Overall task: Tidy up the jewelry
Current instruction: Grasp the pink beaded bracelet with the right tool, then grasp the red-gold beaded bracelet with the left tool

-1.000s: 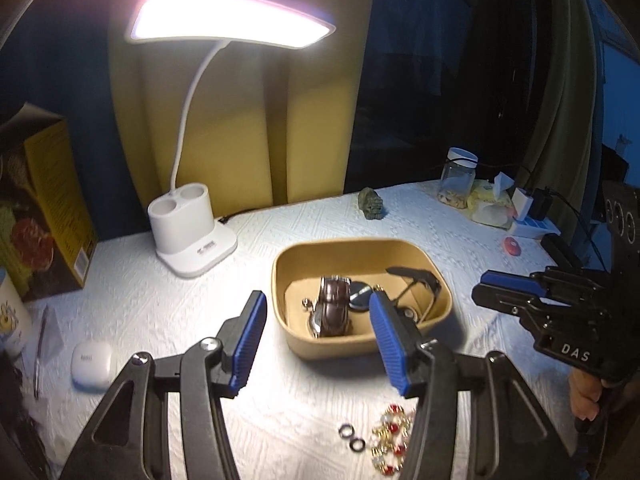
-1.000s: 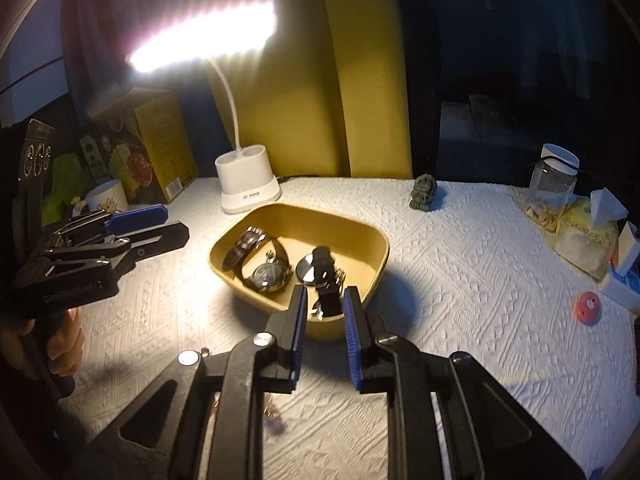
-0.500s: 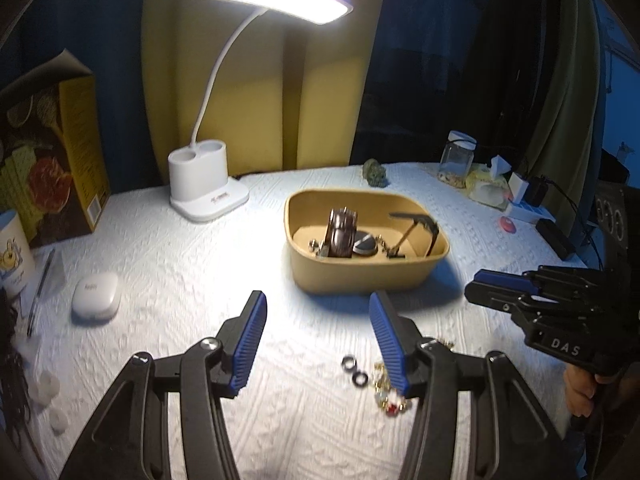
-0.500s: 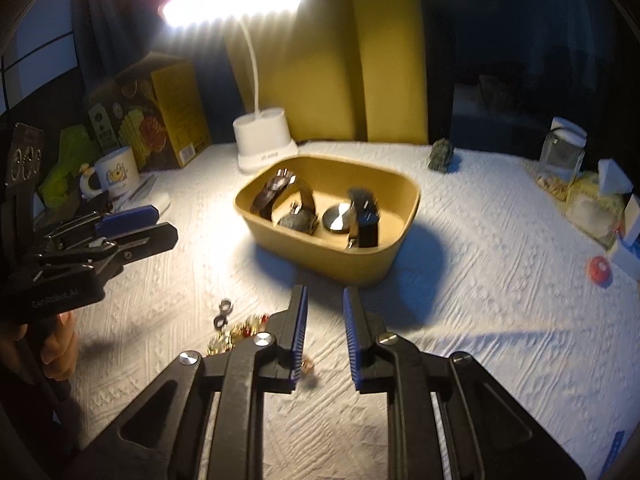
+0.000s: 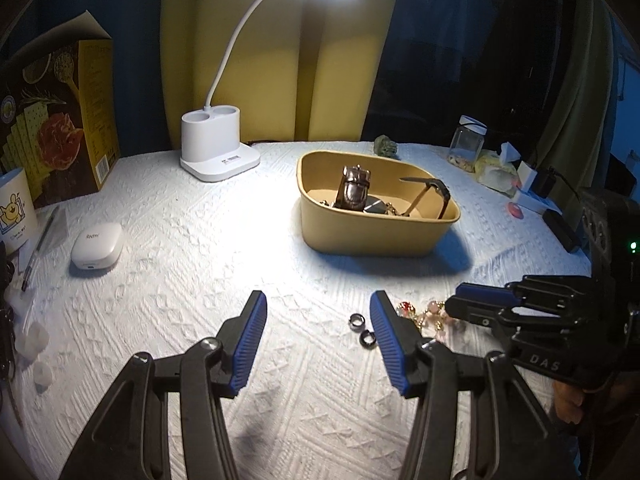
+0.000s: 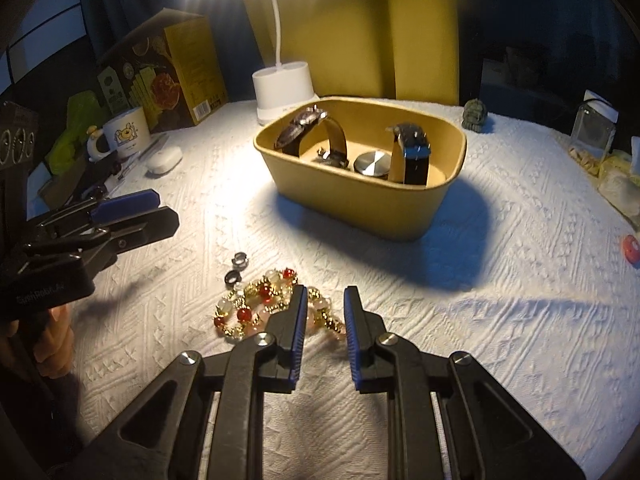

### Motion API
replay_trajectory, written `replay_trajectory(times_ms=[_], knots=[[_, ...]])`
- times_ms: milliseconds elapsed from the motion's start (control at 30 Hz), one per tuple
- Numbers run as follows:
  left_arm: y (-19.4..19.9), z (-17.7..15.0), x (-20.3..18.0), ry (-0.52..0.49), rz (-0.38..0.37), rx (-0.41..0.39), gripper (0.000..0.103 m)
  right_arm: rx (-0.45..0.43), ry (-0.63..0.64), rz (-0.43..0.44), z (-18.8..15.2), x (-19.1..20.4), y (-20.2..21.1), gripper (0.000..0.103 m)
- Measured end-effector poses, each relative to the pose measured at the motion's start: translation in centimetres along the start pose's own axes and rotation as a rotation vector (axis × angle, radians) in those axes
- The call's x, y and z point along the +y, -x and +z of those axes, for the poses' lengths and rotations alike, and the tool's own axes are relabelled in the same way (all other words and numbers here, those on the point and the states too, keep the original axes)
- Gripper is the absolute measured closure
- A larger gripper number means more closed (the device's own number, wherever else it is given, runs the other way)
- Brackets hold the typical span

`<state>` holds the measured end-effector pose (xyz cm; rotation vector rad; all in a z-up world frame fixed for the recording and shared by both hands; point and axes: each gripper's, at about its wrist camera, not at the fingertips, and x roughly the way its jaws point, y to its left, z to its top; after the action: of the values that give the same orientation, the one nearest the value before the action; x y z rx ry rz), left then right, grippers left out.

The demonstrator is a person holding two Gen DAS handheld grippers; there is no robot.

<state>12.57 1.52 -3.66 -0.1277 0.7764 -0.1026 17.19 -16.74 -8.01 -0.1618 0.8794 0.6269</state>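
We see a white textured tablecloth (image 6: 500, 280) filling the lower half of both views. A white gooseneck desk lamp (image 5: 219, 148) stands in the upper middle of the left wrist view. Right of it, near the centre, sits a tan rounded plastic tub (image 6: 360, 200) holding several wristwatches (image 6: 310, 130) propped against its walls. In the lower middle of the right wrist view our right gripper (image 6: 325, 304) has its blue-padded jaws set narrow with nothing between them, hovering at the right end of a gold-linked bracelet of red and pale beads (image 6: 256, 300) that lies on the cloth in front of the tub. Our left gripper (image 5: 318, 310), at the bottom of the left wrist view, has its jaws spread wide and empty. Two small dark metal rings (image 5: 362, 328) lie just inside its right finger, beside the bracelet.
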Motion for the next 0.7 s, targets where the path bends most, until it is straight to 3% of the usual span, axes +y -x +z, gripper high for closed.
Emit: replay_trajectory(times_ms=[133,233,700], knots=[[-0.3,-0.3,-0.6,-0.007,-0.004,0.018,0.05,0.021,0.005,0.004,-0.4,-0.1,-0.7,0.086],[-0.7,-0.5,-1.2,-0.016,-0.002,0.034,0.05,0.021,0.014,0.016,-0.7,-0.3,-0.6,0.093],[-3.3,-0.4,-5.2,-0.105,-0.04,0.107,0.05,-0.06,-0.046,-0.013,-1.3,-4.1,2.2,0.094]])
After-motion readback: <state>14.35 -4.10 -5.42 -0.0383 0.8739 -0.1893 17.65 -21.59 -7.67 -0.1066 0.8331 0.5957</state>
